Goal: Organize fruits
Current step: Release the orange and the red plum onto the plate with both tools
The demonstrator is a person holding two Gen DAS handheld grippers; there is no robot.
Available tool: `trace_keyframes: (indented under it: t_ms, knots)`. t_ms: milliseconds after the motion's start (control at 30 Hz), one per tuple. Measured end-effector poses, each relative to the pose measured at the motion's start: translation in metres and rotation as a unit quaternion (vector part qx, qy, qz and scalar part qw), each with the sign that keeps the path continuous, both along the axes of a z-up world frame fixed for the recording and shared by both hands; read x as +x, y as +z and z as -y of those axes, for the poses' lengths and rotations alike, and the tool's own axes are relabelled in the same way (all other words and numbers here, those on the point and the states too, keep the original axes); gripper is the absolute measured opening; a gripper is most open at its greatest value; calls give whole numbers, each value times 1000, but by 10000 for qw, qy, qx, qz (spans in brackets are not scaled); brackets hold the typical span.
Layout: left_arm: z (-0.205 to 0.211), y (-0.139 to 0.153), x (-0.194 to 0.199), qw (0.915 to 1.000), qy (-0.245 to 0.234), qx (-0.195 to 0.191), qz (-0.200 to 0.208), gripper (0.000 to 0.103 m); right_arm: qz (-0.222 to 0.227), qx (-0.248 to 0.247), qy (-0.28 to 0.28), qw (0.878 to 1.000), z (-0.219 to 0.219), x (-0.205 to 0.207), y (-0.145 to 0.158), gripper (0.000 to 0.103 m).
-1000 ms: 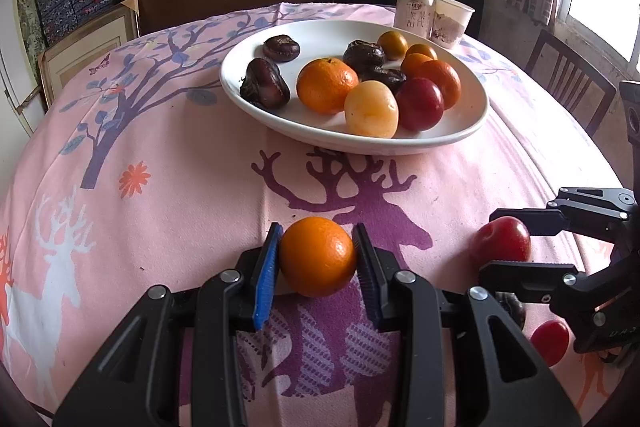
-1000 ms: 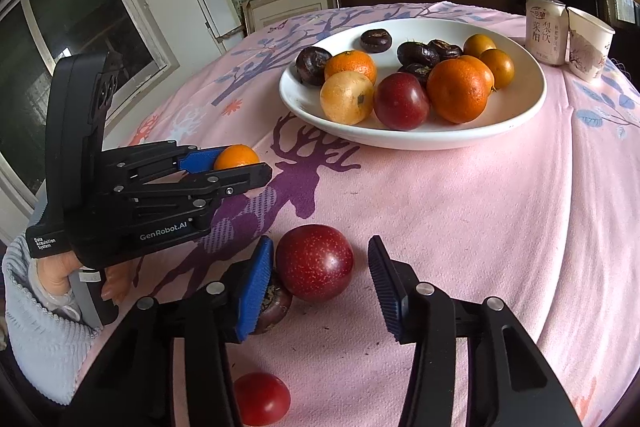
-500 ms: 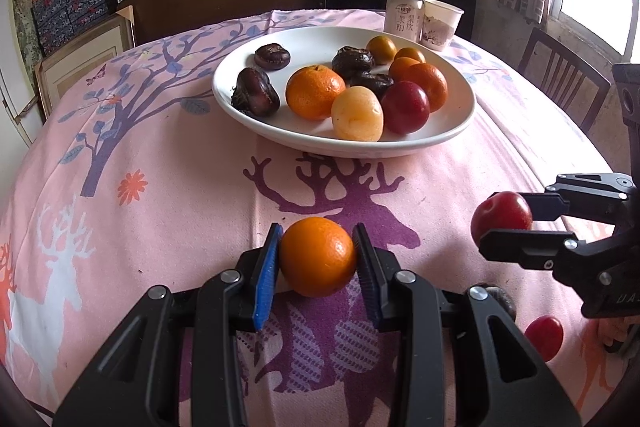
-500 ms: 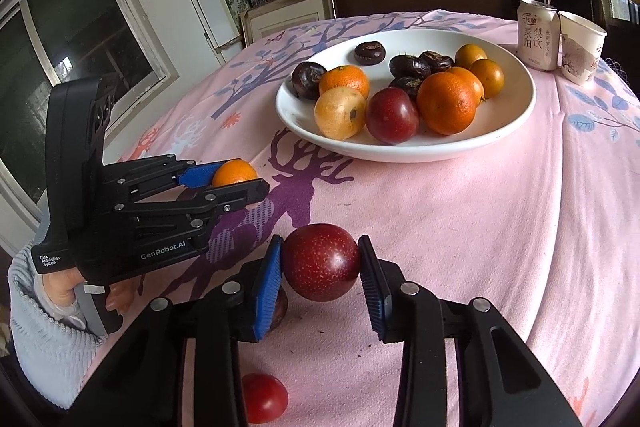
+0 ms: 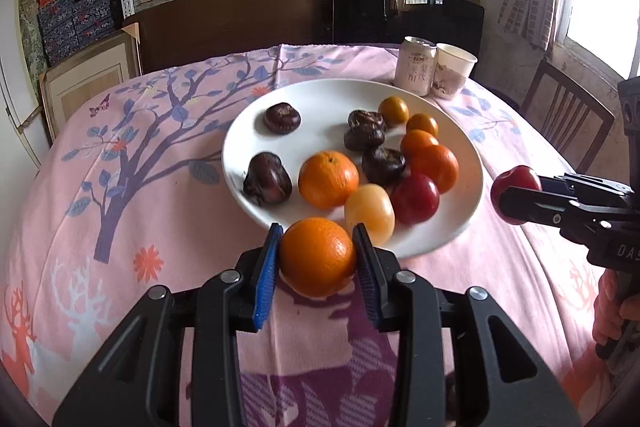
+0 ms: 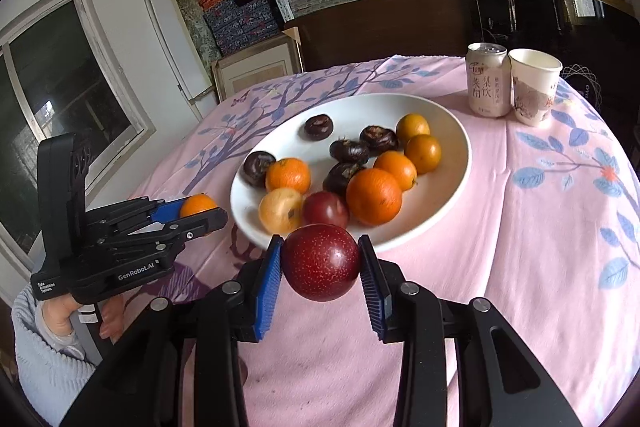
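We hold orange (image 5: 318, 257) in left gripper (image 5: 318, 259), plum (image 6: 320, 262) in right gripper (image 6: 320, 263), jaws clamped. Risk: crowded plate (image 5: 320, 99) near edge; dropped fruit knocks others, rolls off.

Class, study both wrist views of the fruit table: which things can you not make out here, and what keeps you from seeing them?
- Table right under each gripper: hidden by the gripper bodies, both views.
- Drink can lettering: too small in the left wrist view.
- Right hand: cut off by the left wrist view's edge.
- Orange in the left gripper: mostly hidden by its fingers in the right wrist view.
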State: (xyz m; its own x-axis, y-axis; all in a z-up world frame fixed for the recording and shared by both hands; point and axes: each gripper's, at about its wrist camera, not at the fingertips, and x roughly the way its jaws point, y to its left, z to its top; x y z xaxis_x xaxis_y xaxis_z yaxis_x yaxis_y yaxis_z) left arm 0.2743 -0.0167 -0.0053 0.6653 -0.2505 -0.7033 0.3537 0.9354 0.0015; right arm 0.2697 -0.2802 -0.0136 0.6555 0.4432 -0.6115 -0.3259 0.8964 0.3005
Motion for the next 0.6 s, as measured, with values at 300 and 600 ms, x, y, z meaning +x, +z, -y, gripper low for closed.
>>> trace_keyframes:
  t_ms: [300,600]
  knots:
    - [20,6,58,9993,281,-99,212,49,117,101,-282,9995,-12,74,-2,59]
    - [3,7,27,9985,357,-21,423,71,262,371,-555,9974,17,40,6,72]
